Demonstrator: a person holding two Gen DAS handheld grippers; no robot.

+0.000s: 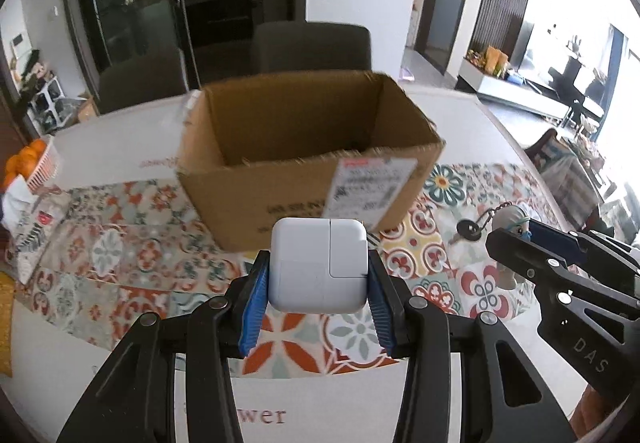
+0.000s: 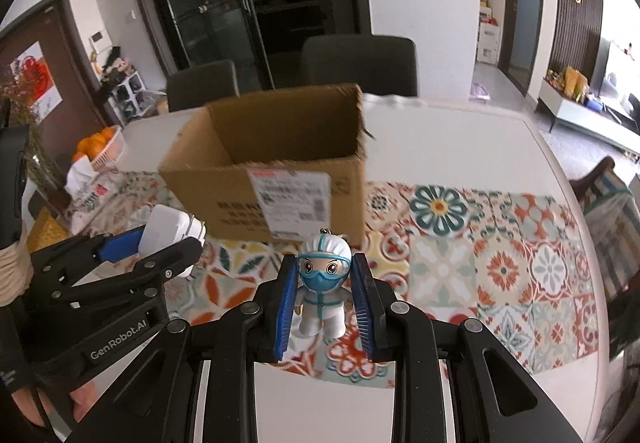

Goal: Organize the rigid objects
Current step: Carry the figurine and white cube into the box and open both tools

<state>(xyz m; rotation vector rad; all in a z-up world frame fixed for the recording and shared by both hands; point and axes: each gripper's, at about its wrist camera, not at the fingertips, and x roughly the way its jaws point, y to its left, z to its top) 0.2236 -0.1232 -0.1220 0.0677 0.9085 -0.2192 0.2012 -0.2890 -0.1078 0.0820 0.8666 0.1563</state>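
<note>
My left gripper (image 1: 318,269) is shut on a white square power adapter (image 1: 319,265) and holds it above the patterned mat, just in front of the open cardboard box (image 1: 296,147). My right gripper (image 2: 324,279) is shut on a small doctor figurine keychain (image 2: 324,283) in white suit and blue mask, also in front of the box (image 2: 276,159). In the left wrist view the right gripper (image 1: 520,239) comes in from the right with the figurine's key ring and key (image 1: 470,229) hanging out. In the right wrist view the left gripper (image 2: 168,239) holds the adapter (image 2: 170,229) at left.
The box stands on a white round table (image 2: 460,147) with a colourful tiled mat (image 2: 500,243). A basket of oranges (image 2: 100,147) and a patterned bag (image 2: 86,187) sit at the left edge. Two dark chairs (image 2: 356,59) stand behind the table.
</note>
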